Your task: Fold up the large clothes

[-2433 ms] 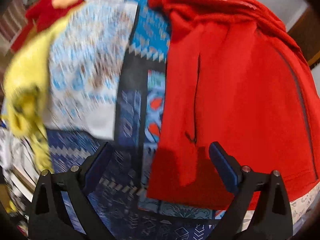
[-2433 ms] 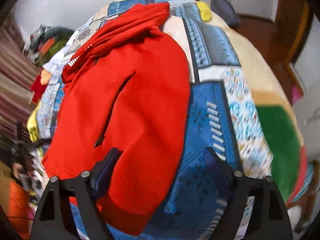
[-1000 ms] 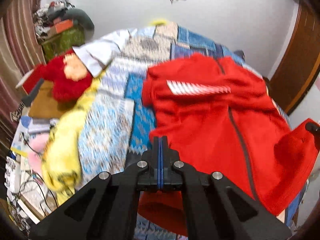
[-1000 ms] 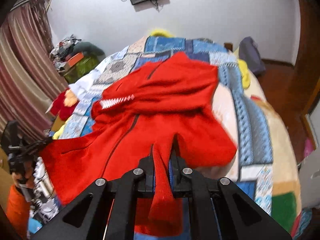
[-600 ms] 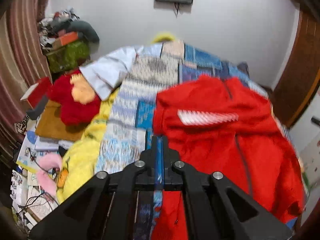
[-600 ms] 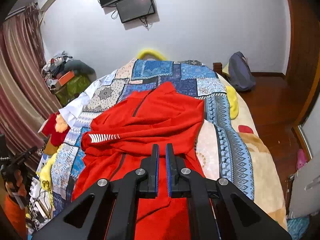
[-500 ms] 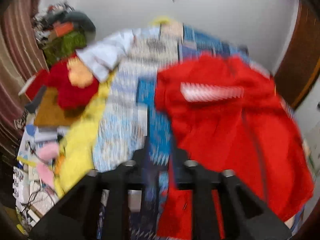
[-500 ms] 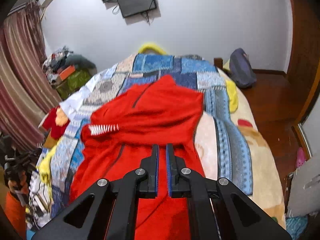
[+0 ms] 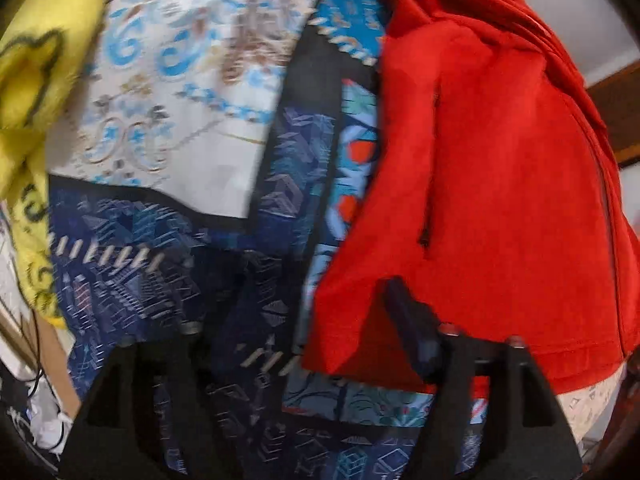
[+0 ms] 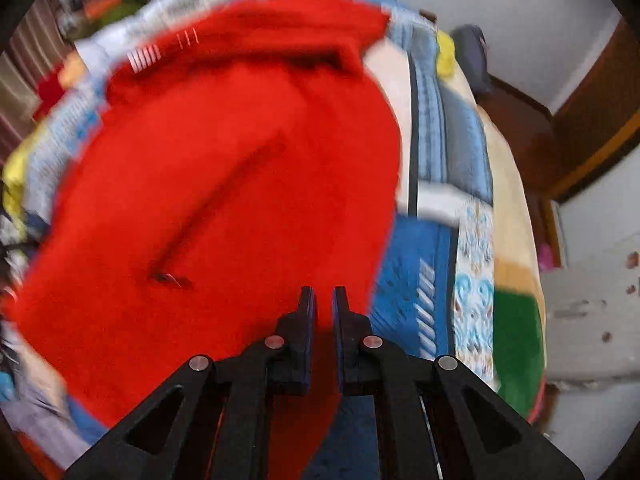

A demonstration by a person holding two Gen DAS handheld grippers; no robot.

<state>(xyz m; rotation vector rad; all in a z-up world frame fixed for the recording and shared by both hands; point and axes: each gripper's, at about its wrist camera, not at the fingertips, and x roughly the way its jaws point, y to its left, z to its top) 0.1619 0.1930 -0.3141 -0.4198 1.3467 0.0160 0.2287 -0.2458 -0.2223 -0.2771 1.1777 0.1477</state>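
Note:
A red zip jacket (image 9: 500, 168) lies spread on the patchwork quilt (image 9: 180, 92); its zip runs up the front (image 10: 224, 200). My left gripper (image 9: 300, 320) points down close over the bed with its jaws opening. The jacket's lower left hem corner (image 9: 332, 344) and bare quilt lie between the fingers, and neither pad presses on them. My right gripper (image 10: 323, 294) hovers over the jacket's lower right part. It is shut, with only a thin slit between the pads and no fold clearly pinched.
A yellow cloth (image 9: 28, 80) hangs at the bed's left edge, above papers and cables (image 9: 24, 368) on the floor. On the right are a dark bag (image 10: 468, 52), a wooden door frame (image 10: 592, 120) and a pale block (image 10: 588, 320).
Both grippers have dropped from a high view of the room to close over the bed. The left jaws went from shut to wide apart. The right let go of red fabric and stays shut.

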